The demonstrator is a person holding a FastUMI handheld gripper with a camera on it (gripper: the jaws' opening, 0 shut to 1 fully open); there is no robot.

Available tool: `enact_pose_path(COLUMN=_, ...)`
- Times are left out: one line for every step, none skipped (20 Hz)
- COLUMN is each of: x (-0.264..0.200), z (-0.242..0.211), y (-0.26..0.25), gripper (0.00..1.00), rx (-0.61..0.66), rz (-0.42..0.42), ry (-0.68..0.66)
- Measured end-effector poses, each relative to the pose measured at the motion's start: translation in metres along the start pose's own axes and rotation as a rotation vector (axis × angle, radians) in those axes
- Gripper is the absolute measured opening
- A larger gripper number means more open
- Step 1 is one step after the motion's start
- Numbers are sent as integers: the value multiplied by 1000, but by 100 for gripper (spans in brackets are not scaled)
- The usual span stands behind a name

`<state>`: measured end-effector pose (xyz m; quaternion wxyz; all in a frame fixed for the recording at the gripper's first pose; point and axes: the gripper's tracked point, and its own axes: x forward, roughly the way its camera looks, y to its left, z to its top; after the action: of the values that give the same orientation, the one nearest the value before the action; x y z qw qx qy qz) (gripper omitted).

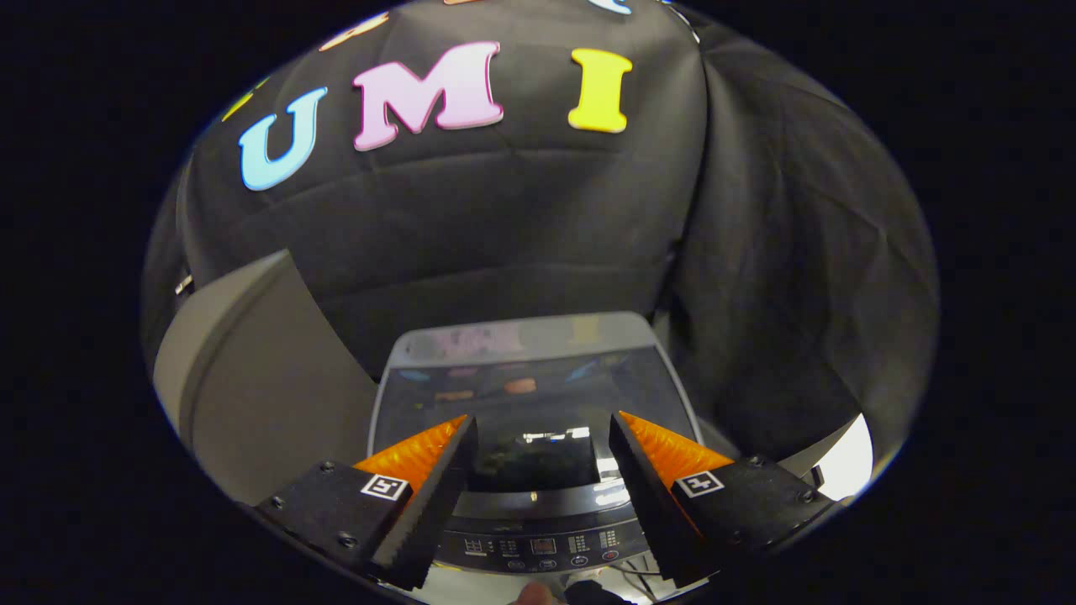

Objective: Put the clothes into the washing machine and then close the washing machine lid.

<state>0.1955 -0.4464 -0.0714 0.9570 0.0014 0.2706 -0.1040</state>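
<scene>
Washing machine, a grey top-loader with a dark glass lid, sits low in the frame's centre, its lid apparently down already. Tongs hover spread and empty above it; judging by this, little remains.

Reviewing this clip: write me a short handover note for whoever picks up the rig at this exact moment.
Hand-held gripper: open, fingers spread wide, holding nothing, poised above the washing machine.
Washing machine: just ahead of and below the fingers. Its dark glass lid appears to lie flat, closed. The control panel sits between the fingers, nearest the camera.
Clothes: I cannot tell whether they are in the drum; the lid reflects too much to see through.
A grey curved panel stands left of the machine.
Done: the lid looks closed.
Left: confirm the clothes are inside; if so, nothing remains.
</scene>
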Motion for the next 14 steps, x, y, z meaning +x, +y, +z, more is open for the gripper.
enact_pose_path(x=-14, z=17, y=4, gripper=99, rx=-6, rz=2, ry=-56)
enact_pose_path(x=-31, z=31, y=7, gripper=99, rx=-6, rz=7, ry=-102)
enact_pose_path(x=-46, z=42, y=11, gripper=99, rx=0, rz=18, ry=-149)
enact_pose_path(x=-60, z=57, y=14, gripper=99, rx=6, rz=19, ry=-203)
enact_pose_path(x=-75, z=71, y=16, gripper=99, rx=17, rz=25, ry=-254)
enact_pose_path(x=-90, z=81, y=19, gripper=99, rx=29, rz=32, ry=-300)
enact_pose_path(x=-107, z=90, y=23, gripper=99, rx=35, rz=42, ry=-339)
enact_pose_path(x=-123, z=98, y=24, gripper=99, rx=35, rz=50, ry=-378)
enact_pose_path(x=-139, z=109, y=24, gripper=99, rx=34, rz=60, ry=-424)
enact_pose_path(x=-153, z=120, y=24, gripper=99, rx=35, rz=67, ry=-472)
enact_pose_path(x=-167, z=131, y=23, gripper=99, rx=38, rz=74, ry=-519)
enact_pose_path(x=-182, z=139, y=23, gripper=99, rx=38, rz=85, ry=-558)
enact_pose_path(x=-195, z=146, y=20, gripper=99, rx=35, rz=87, ry=-593)
enact_pose_path(x=-204, z=149, y=17, gripper=98, rx=35, rz=85, ry=-607)
